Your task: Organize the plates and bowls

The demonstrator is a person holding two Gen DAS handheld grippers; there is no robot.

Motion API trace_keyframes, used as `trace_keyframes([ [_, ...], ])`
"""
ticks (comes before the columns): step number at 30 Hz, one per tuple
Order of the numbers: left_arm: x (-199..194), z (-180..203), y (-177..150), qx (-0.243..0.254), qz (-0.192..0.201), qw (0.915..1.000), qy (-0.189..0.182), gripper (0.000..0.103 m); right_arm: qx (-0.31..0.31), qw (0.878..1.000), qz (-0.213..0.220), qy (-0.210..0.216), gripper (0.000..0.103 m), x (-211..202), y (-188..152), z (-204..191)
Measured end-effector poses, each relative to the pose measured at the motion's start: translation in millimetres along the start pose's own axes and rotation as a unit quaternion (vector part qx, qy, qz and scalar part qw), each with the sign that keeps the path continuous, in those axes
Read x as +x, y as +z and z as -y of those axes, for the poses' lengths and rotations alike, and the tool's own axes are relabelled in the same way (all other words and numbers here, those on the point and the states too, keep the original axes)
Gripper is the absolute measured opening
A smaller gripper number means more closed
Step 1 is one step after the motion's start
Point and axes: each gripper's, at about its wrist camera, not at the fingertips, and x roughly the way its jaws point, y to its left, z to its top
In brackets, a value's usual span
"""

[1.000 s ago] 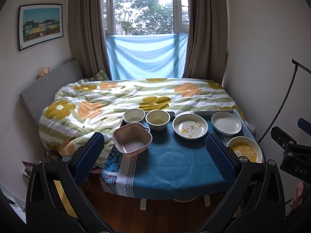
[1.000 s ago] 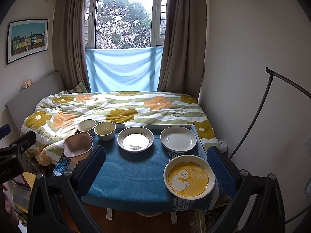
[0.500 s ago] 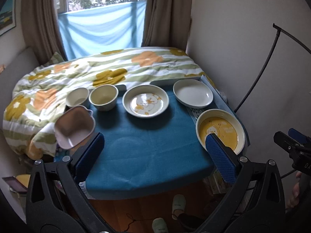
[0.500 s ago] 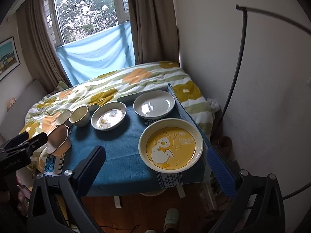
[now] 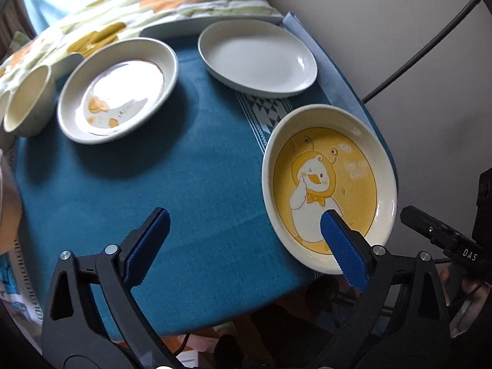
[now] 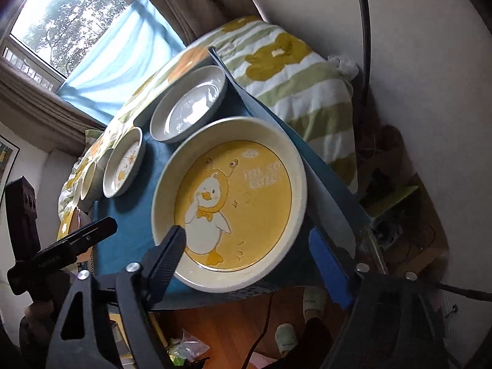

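On the table's blue cloth (image 5: 184, 184) a yellow duck plate (image 5: 329, 184) (image 6: 233, 206) sits at the near right corner. Behind it lies a plain white plate (image 5: 258, 58) (image 6: 190, 104). A cream duck-pattern plate (image 5: 120, 89) (image 6: 124, 161) and a cream bowl (image 5: 27, 101) (image 6: 92, 178) stand further left. My left gripper (image 5: 243, 215) hangs over the cloth, jaws closing, its right finger over the yellow plate's near part, nothing gripped. My right gripper (image 6: 246, 233) points down at the yellow plate, jaws closing around its near edge, the pads not pressing on it.
A bed with a flowered quilt (image 5: 172, 3) (image 6: 292, 70) runs along the table's far side. A white wall and a black stand pole (image 5: 430, 40) are close on the right. Slippers (image 6: 310, 301) lie on the wooden floor under the table's front edge.
Both grippers have come down and forward toward the table and tilted downward. The yellow duck plate now fills the right wrist view. Both pairs of jaws are narrower.
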Motion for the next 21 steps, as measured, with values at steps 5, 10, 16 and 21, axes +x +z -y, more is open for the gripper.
trace_keyframes([
  [5, 40, 4, 9, 0.013, -0.055, 0.9980, -0.030, 0.073, 0.020, 0.999, -0.029, 0.021, 0.053, 24, 14, 24],
  [10, 62, 2, 18, 0.009, -0.077, 0.9956, -0.052, 0.048, 0.025, 0.998, -0.038, 0.043, 0.034, 36, 29, 38],
  [16, 72, 1, 28, 0.015, -0.084, 0.9934, -0.077, 0.027, 0.017, 0.997, -0.043, 0.061, 0.018, 45, 41, 43],
  [21, 79, -7, 32, 0.006, -0.096, 0.9894, -0.108, 0.013, 0.015, 0.996, -0.049, 0.071, 0.011, 49, 46, 49],
])
